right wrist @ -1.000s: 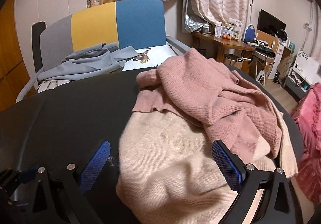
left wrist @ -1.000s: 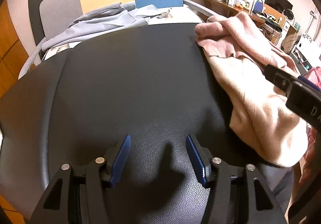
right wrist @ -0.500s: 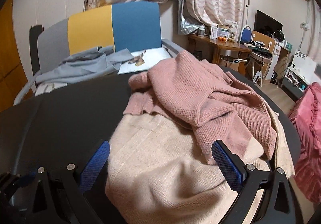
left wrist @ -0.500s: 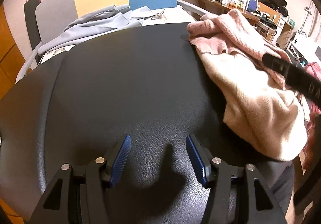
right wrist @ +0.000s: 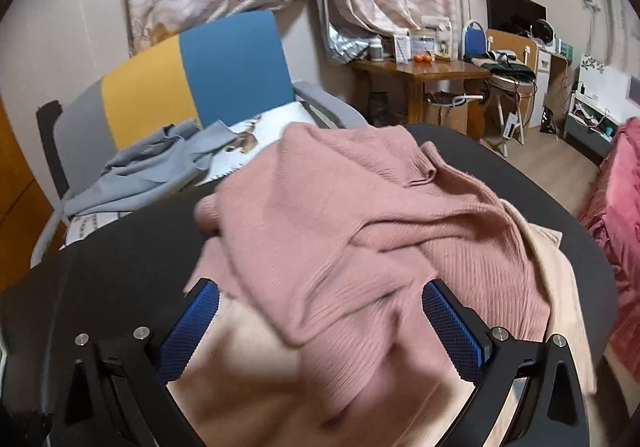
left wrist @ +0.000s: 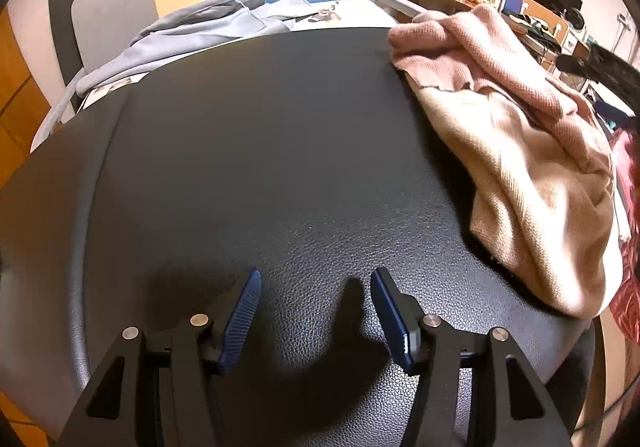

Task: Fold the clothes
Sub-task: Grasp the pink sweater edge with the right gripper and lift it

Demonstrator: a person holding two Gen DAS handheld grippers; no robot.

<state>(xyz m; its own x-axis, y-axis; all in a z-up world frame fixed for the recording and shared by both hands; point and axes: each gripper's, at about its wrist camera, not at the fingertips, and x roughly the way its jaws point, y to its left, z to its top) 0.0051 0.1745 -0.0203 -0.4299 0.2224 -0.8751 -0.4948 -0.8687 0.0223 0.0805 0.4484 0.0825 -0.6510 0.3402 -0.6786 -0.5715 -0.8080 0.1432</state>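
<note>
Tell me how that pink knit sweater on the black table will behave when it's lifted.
The pink sweater is crumpled in soft folds, so it will likely droop limply rather than hold shape. It lies partly over the cream garment, so its knit may drag that along. The right hand-held gripper, open above it, will probably catch only one layer.

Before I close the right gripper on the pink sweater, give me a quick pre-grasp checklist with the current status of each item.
1. Right gripper open: ok, blue pads spread wide.
2. Pink sweater between the right pads: ok, a fold lies in the gap.
3. Only one garment in the bite: cannot tell, the cream sweater lies directly beneath.
4. Left gripper free to assist: ok, open and over bare black table, holding nothing.
5. Room to spread the garment out: ok, the table's left half is bare.
6. Sweater layout readable: not ok, it is bunched, with hem and sleeves hard to tell apart.
</note>
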